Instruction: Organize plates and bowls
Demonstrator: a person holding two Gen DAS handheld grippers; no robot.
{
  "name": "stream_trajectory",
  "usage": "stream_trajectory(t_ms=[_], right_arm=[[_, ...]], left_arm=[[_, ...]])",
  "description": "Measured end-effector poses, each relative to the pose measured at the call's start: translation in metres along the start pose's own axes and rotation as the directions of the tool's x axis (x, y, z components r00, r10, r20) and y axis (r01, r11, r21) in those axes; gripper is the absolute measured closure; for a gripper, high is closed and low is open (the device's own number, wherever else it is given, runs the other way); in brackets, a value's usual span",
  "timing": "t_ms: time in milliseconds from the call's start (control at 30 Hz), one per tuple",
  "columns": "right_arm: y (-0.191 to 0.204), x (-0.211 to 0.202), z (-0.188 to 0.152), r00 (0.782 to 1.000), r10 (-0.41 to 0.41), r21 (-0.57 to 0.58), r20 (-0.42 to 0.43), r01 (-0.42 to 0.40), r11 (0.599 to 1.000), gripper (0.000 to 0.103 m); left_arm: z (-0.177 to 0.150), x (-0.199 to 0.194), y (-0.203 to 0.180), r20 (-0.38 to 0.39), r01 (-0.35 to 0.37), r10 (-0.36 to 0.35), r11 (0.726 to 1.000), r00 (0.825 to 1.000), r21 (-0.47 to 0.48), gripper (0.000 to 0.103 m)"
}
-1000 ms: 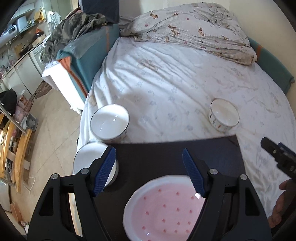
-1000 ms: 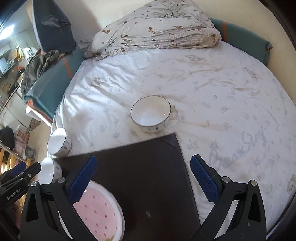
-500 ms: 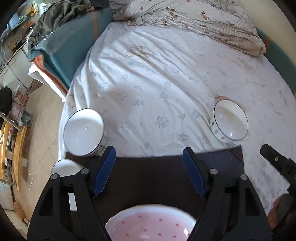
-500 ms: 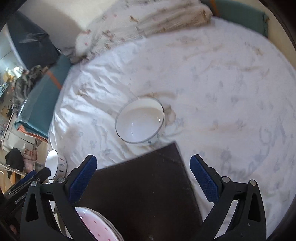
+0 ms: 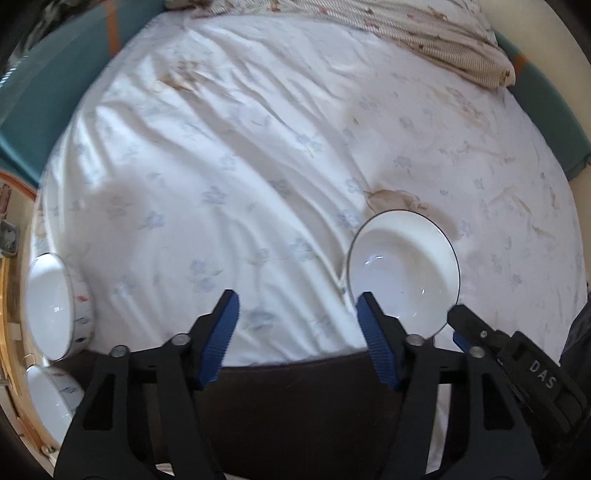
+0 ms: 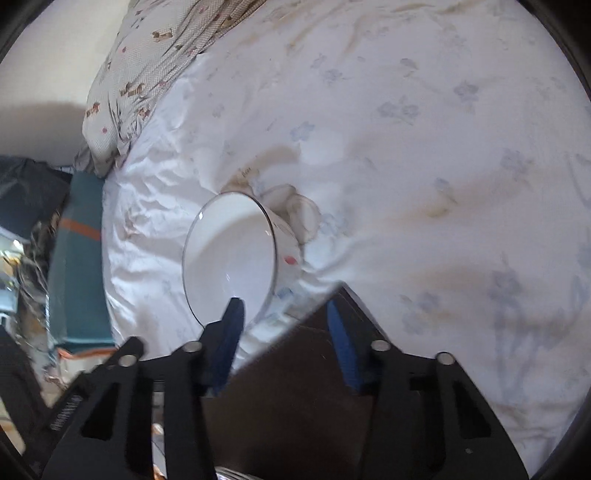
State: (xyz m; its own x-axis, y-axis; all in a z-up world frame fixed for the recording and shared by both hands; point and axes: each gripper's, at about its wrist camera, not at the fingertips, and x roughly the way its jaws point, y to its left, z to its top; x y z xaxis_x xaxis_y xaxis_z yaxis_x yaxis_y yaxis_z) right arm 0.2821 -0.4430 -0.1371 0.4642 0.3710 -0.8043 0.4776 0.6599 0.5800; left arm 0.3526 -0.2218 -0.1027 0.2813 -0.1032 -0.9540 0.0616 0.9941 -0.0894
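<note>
A white bowl with a thin dark rim sits on the flowered bedsheet; it also shows in the right wrist view. My right gripper is open and straddles its near rim: one finger is inside the bowl, the other outside its wall. My left gripper is open and empty, just left of this bowl. Two more white bowls, one and another, sit at the far left bed edge.
A dark mat lies on the bed under both grippers. A rumpled patterned quilt lies at the far side of the bed. A teal cushion borders the bed's left side.
Both grippers moved forward over the bed. The right gripper narrowed and came down around the rimmed bowl's edge. The pink plate has dropped out of both views.
</note>
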Motion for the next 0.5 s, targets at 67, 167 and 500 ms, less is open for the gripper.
stream_trajectory(t_ms=[67,167,500], right_arm=[[0.009,0.009,0.007,1.000,-0.015,-0.020,-0.001,0.015,1.000,0.059],[0.015,0.027,0.012,0.998,-0.058,-0.047,-0.031,0.056,0.997,0.069],[-0.001,0.050,0.013,0.992,-0.056,-0.015,-0.117,0.055,0.998,0.084]], left_arm=[[0.006,0.013,-0.005,-0.023,0.016,-0.017,1.000,1.000,-0.005,0.046],[0.009,0.023,-0.007,-0.041,0.018,-0.018,1.000,0.999,-0.005,0.046],[0.010,0.043,-0.014,-0.087,0.009,-0.006,0.999,0.996,0.031,0.046]])
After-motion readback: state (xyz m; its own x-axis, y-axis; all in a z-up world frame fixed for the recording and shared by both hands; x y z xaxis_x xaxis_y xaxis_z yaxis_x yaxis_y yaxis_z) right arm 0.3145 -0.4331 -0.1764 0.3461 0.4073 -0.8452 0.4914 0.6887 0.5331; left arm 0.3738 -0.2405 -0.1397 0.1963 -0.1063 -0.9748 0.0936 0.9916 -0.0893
